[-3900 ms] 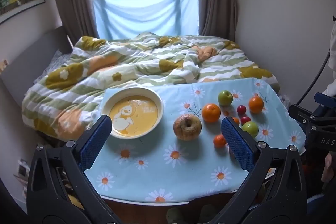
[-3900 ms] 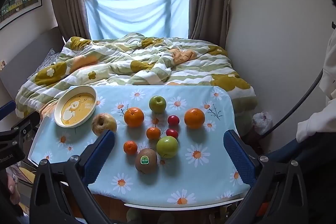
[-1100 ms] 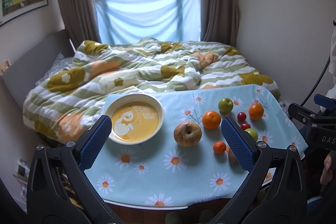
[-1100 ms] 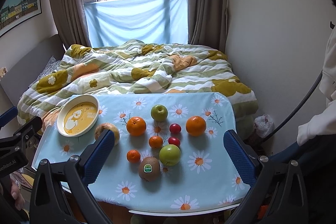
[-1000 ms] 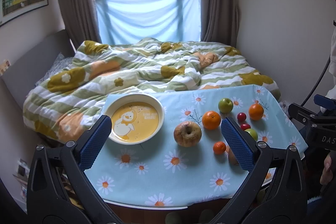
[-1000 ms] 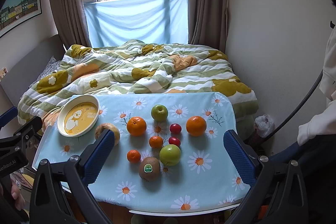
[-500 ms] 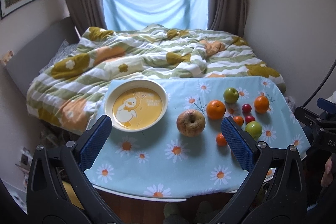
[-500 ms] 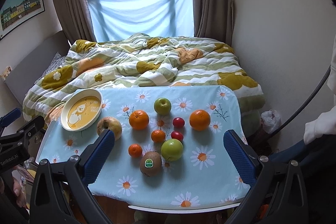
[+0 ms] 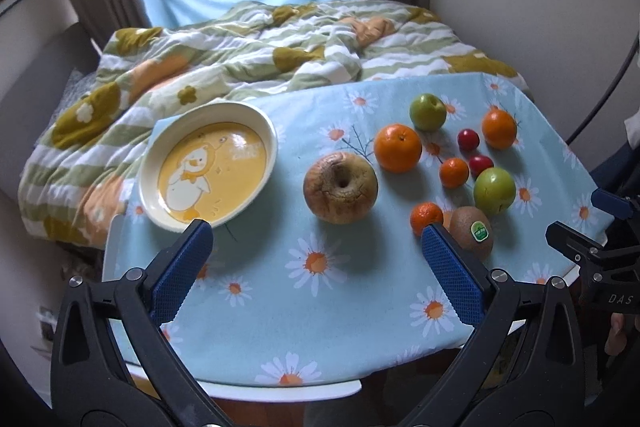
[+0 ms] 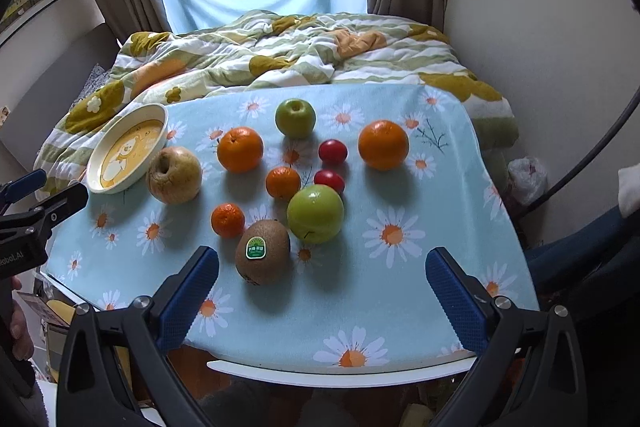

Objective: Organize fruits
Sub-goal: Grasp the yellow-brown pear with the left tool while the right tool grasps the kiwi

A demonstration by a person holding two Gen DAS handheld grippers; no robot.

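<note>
A yellow duck plate (image 9: 208,167) (image 10: 128,149) lies empty at the table's far left. Right of it sits a brown wrinkled apple (image 9: 340,187) (image 10: 174,175). Further right are oranges (image 9: 398,148) (image 10: 240,149), small mandarins (image 10: 228,219), green apples (image 10: 315,213) (image 9: 494,190), red cherry tomatoes (image 10: 332,151) and a stickered kiwi (image 10: 263,252) (image 9: 472,233). My left gripper (image 9: 316,265) hangs open above the near table, in front of the brown apple. Open too, my right gripper (image 10: 322,285) hovers just before the kiwi. Neither holds anything.
The table carries a light blue daisy cloth (image 10: 392,291) and has a white rim (image 10: 340,377). Behind it is a bed with a green-striped quilt (image 10: 288,51). A wall stands to the right, with a white bag (image 10: 526,179) on the floor.
Both grippers have moved forward and tilted down toward the table, so the fruit looks larger. Nothing on the table has moved, and both stay open.
</note>
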